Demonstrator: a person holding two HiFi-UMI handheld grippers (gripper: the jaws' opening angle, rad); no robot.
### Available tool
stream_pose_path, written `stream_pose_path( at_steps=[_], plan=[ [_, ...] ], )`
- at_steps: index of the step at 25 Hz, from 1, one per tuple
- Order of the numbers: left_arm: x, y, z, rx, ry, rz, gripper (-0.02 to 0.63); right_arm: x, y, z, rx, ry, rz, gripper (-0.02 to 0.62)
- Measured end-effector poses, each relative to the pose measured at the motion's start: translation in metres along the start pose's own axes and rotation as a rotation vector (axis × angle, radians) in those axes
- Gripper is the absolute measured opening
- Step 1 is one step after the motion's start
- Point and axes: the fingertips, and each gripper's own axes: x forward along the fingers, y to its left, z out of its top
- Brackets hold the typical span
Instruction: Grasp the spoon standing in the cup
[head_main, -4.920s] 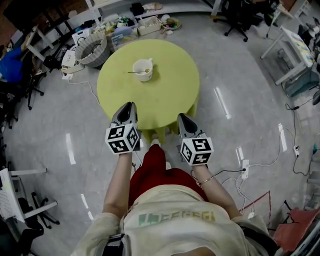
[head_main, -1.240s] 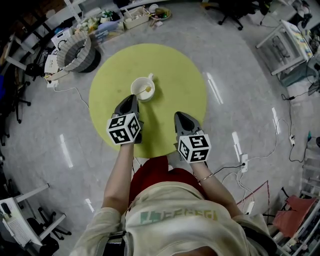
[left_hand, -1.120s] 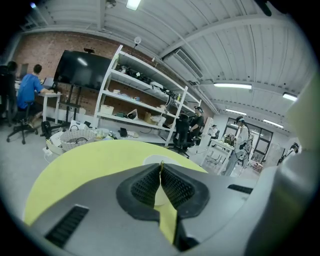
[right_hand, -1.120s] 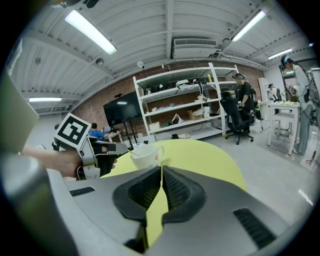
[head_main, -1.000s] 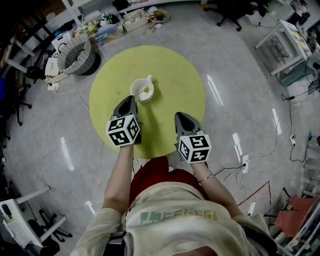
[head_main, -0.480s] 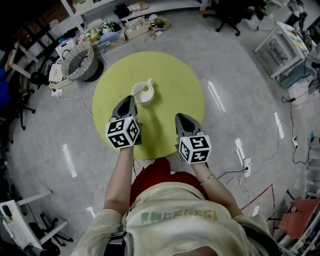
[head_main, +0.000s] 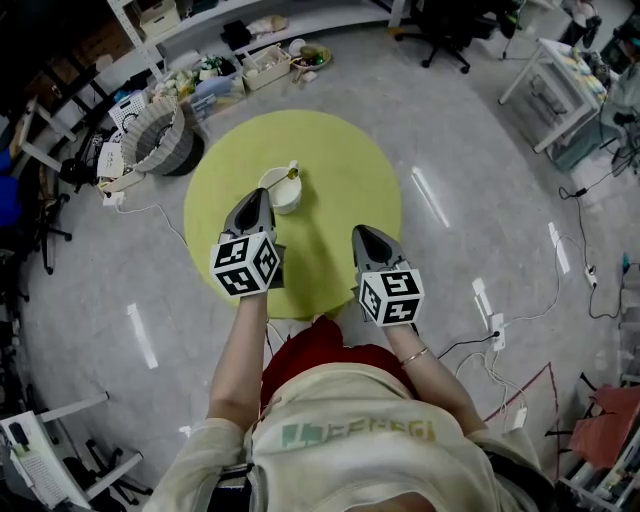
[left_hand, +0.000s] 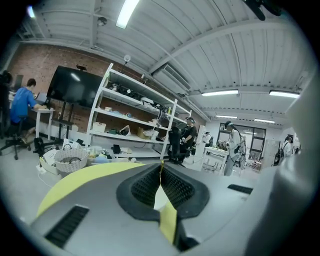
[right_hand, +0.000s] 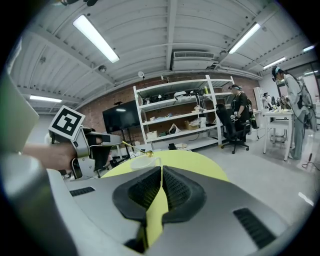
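Nearest the camera in the head view were the person's pale shirt and red trousers, with both forearms reaching forward. The left gripper and the right gripper were held over the near half of the round yellow table, each with its marker cube toward the person. In its own view the left gripper's jaws were closed. The ribbed pads met at the tip, with only a thin slit below them and nothing gripped. The right gripper's jaws were likewise drawn together to a narrow seam, with nothing between them.

Just beyond the left gripper's tip, and a little to its right, stood the white cup. Whether the tip touched it could not be told. The gold spoon stood in the cup, leaning on the far right of the rim with its upper end sticking out past it. From the right gripper the cup lay ahead and to the left, clearly apart from its tips. The right gripper view showed the spoon tilted over the rim, its thin handle slanting up toward the left gripper.

Farther off, on the grey floor left of the table, sat a woven basket. Shelves ran along the far side, with a black chair beyond the table and a white desk at the right.
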Motion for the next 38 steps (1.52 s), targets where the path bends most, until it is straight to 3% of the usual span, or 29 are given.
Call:
stream_pose_path(
  at_steps=[21, 38],
  plan=[
    [0.014, -0.077, -0.005, 0.041, 0.023, -0.161, 0.028, -0.051, -0.045, 0.002, 0.024, -0.042, -0.149, 0.038],
    [0.007, -0.108, -0.033, 0.052, 0.088, -0.209, 0.028, -0.075, -0.067, -0.003, 0.047, -0.044, -0.207, 0.038]
  ],
)
